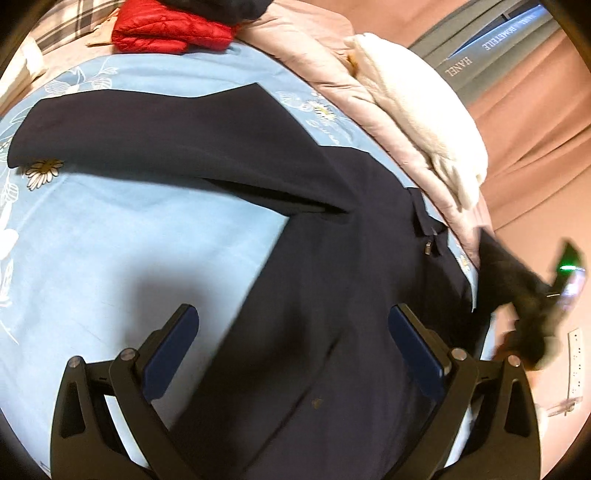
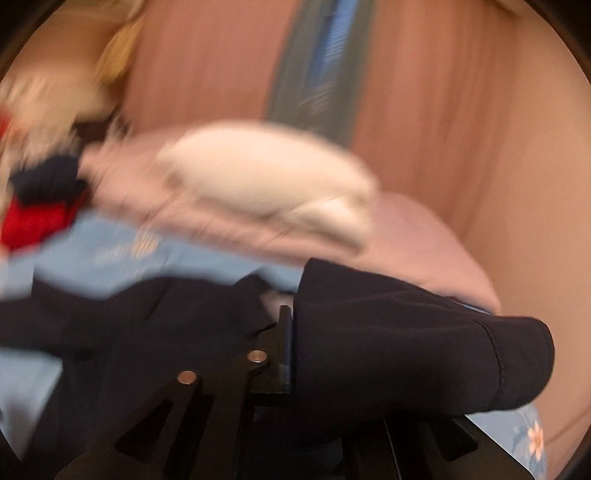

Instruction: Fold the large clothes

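Setting: a bed covered with a light blue sheet [image 1: 110, 229] printed with white daisies; pink curtains hang beyond it.

Garment: a large navy garment [image 1: 295, 258] lies spread across the sheet, one long sleeve reaching to the left in the left wrist view, the body running down toward the camera. A small zip pull shows near its right edge.

Left hand-held gripper [image 1: 295, 354]: its two blue-padded fingers [image 1: 171, 354] stand wide apart above the garment's body, with nothing between them (they hover over the cloth and do not appear to press it).

Right hand-held gripper [image 2: 286, 343]: its jaws are together, clamped on a fold of the navy garment [image 2: 406, 350], which drapes over the right side of the gripper and hides one finger. This view is heavily blurred.

Garment edge: in the left wrist view, the far right part of the navy cloth is lifted off the bed edge where the right hand-held gripper holds it.

Other clothes: a red quilted jacket [image 1: 170, 33] lies at the far end of the bed; a white fleecy garment [image 1: 417, 110] rests on a pink quilted one [image 1: 332, 74] along the right side.

Background: a grey strip with printed lettering shows between the curtains.
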Available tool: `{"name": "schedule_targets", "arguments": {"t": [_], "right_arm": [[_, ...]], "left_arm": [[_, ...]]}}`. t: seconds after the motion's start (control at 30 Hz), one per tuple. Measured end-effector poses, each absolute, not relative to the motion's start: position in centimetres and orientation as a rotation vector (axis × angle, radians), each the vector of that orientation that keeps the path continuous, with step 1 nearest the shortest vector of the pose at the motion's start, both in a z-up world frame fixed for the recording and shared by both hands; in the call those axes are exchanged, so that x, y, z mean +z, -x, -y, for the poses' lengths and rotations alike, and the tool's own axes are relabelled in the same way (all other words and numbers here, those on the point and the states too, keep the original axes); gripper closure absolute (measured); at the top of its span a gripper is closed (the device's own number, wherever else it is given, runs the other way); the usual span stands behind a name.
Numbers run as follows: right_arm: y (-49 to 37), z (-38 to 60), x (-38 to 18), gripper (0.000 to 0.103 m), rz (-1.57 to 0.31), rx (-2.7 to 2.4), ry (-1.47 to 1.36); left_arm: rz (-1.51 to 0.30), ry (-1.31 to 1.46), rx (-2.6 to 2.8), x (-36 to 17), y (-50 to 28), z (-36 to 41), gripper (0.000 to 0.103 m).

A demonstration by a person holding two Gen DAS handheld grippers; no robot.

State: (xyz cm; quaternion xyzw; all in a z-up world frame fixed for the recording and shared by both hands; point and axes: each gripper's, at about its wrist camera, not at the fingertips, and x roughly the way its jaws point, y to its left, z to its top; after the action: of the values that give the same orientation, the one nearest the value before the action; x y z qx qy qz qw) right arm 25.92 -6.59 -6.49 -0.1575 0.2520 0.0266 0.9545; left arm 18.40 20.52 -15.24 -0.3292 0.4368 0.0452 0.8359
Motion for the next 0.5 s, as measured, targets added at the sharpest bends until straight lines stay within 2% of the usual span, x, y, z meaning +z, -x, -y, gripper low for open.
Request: {"name": "schedule_targets", "arguments": {"t": [0.1, 0.13, 0.17, 0.23, 0.3, 0.4, 0.47, 0.5], "right_arm": [[-27.3, 2.7, -12.9, 0.094, -0.674, 0.143, 0.44], [-27.5, 1.7, -14.1, 0.082, -0.72, 0.155, 0.471], [-27.3, 0.9, -15.8, 0.074, -0.773, 0.19, 0.502], [-26.0, 0.7, -17.8, 0.039, -0.842, 0.291, 0.521], [-25.9, 0.0, -17.6, 0.025, -0.817, 0.327, 0.552], [-24.6, 1.9, -16.5, 0.024, -0.801, 0.361, 0.561], [-22.3, 3.4, -14.8, 0.019, -0.743, 0.432, 0.585], [-21.1, 3.6, -14.1, 0.008, -0.7, 0.456, 0.593]], "left_arm": [[-0.934, 0.687, 0.109, -15.8, -18.8, -20.9, 0.0], [-0.936, 0.687, 0.107, -15.9, -19.1, -20.9, 0.0], [-0.939, 0.69, 0.099, -16.0, -19.5, -20.7, 0.0], [-0.947, 0.692, 0.079, -16.2, -20.1, -20.5, 0.0], [-0.963, 0.698, 0.045, -16.2, -21.1, -19.8, 0.0], [-0.95, 0.738, -0.036, -15.7, -22.2, -18.7, 0.0], [-0.932, 0.756, -0.046, -15.2, -22.5, -18.1, 0.0], [-0.925, 0.762, -0.048, -15.1, -22.6, -17.9, 0.0]]}}
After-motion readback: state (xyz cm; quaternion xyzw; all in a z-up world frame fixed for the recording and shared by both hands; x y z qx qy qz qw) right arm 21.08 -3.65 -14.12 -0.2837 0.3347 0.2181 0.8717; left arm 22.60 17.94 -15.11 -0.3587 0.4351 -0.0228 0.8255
